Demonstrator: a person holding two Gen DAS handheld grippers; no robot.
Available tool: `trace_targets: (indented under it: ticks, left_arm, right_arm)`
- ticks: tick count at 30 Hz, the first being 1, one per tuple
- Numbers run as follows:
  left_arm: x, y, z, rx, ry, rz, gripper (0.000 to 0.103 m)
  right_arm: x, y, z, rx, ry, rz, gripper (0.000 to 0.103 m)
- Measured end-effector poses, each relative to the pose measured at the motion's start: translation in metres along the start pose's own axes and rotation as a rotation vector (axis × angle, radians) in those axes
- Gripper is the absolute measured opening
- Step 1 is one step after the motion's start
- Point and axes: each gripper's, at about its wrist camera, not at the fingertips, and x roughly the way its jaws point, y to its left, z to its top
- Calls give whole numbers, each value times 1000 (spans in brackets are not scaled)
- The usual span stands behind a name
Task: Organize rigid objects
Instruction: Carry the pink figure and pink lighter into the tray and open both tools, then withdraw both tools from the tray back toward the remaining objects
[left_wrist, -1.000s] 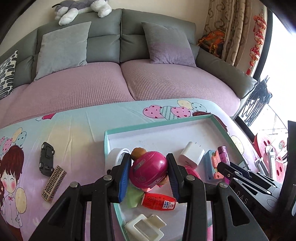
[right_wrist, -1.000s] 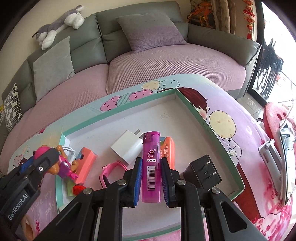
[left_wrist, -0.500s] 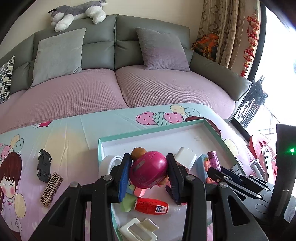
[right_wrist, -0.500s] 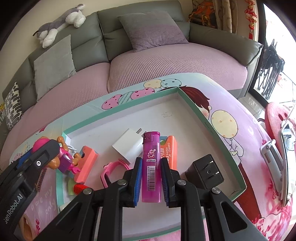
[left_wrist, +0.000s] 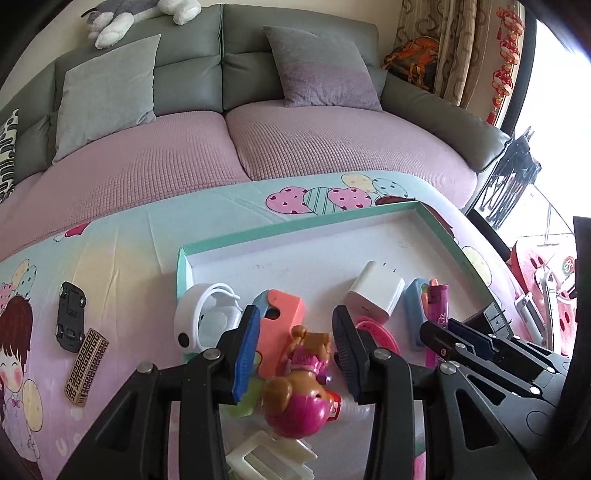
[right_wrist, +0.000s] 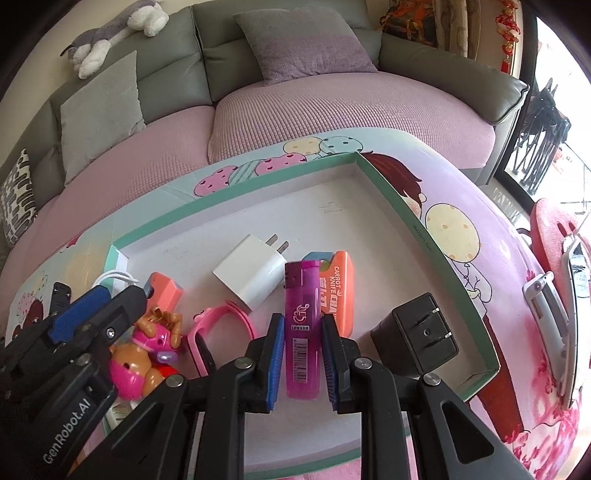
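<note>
A teal-rimmed white tray (left_wrist: 306, 228) (right_wrist: 436, 236) lies on the cartoon-print table cover. My left gripper (left_wrist: 295, 343) is open above the tray, and the pink-helmeted toy figure (left_wrist: 301, 391) (right_wrist: 140, 358) lies between its fingers on the tray floor. My right gripper (right_wrist: 303, 345) holds a purple lighter (right_wrist: 302, 328), with slight gaps showing at the pads. The lighter also shows in the left wrist view (left_wrist: 437, 306). It rests beside an orange carrot knife (right_wrist: 338, 288).
In the tray: white charger (right_wrist: 255, 277), black adapter (right_wrist: 417, 341), pink watch (right_wrist: 218, 332), orange block (left_wrist: 280, 325), white cable device (left_wrist: 203, 317). A black toy car (left_wrist: 70, 315) and patterned bar (left_wrist: 86, 365) lie left of the tray. A sofa is behind.
My left gripper opened and let go of the pink-helmeted toy, which dropped onto the tray and tipped over. My right gripper lowered the purple lighter and its grip has loosened.
</note>
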Motion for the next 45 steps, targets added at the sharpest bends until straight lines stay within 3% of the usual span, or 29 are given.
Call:
trace_targets:
  ticks: [6, 9, 19, 39, 41, 43, 45]
  left_arm:
    - [-3, 4, 1, -6, 5, 14, 44]
    - [-7, 5, 1, -7, -1, 20, 52]
    - [-21, 22, 6, -43, -26, 56, 52]
    - [-24, 65, 3, -164, -17, 150, 53]
    - [-24, 68, 2, -173, -15, 159, 58]
    - [-25, 71, 2, -179, -17, 171, 70]
    - [-26, 74, 3, -183, -22, 179, 71]
  right_arm:
    - [-1, 2, 0, -6, -2, 4, 22]
    - [-3, 2, 1, -7, -4, 0, 22]
    - [-21, 8, 6, -23, -62, 23, 22]
    - [-13, 19, 4, -53, -42, 27, 22]
    - [-13, 20, 4, -54, -41, 27, 22]
    - [-12, 21, 4, -56, -39, 25, 22]
    - [-12, 22, 4, -59, -42, 24, 23]
